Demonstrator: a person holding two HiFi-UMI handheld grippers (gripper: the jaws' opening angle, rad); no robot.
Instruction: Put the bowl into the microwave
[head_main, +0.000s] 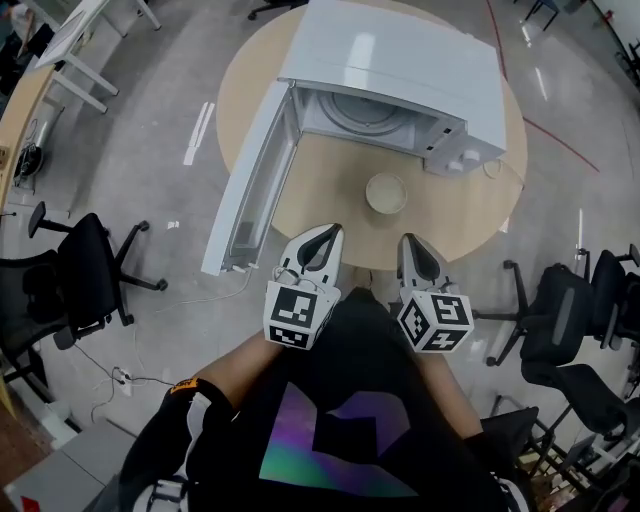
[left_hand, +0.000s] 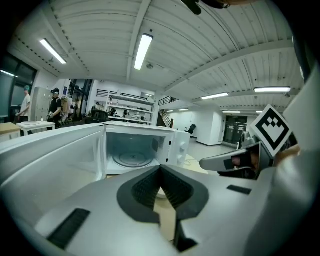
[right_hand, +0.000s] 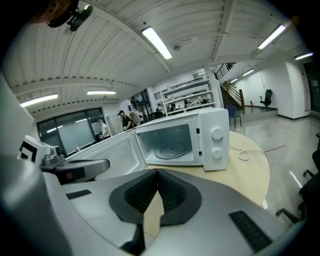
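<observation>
One bowl (head_main: 386, 193), one open microwave (head_main: 400, 90); left gripper (head_main: 322, 240), right gripper (head_main: 413, 250) both clenched, empty

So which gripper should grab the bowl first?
Probably the right gripper. The bowl sits on the table just ahead of it, slightly nearer than to the left gripper, which is beside the open microwave door. Both grippers are shut and empty, so it must open first.

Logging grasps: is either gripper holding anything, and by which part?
Nothing is held. Both the left gripper and right gripper are shut and empty; the bowl sits on the table.
</observation>
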